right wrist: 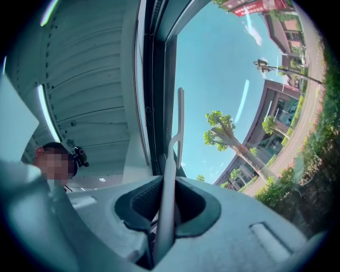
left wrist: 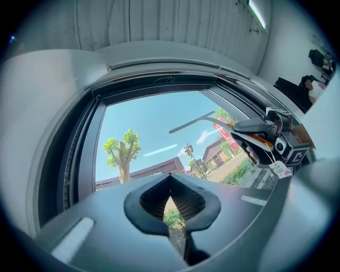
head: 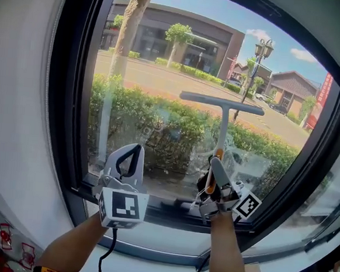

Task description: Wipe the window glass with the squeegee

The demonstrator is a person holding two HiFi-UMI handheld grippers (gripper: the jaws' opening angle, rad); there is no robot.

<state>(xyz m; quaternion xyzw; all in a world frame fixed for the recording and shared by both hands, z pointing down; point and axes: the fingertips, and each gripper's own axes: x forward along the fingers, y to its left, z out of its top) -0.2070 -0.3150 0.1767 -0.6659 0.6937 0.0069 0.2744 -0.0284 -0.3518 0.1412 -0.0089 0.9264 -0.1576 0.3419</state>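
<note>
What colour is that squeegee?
The squeegee is pale grey; clearest in the head view.

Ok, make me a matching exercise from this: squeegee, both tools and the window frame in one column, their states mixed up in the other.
1. squeegee
2. left tool
3. right tool
4. window frame

A. shut, nothing in it
B. black
C. upright, blade at the top
D. shut on something

Pairs: 1-C, 2-A, 3-D, 4-B

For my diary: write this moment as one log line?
right gripper: shut on squeegee | blade: against window glass | left gripper: shut, empty
</note>
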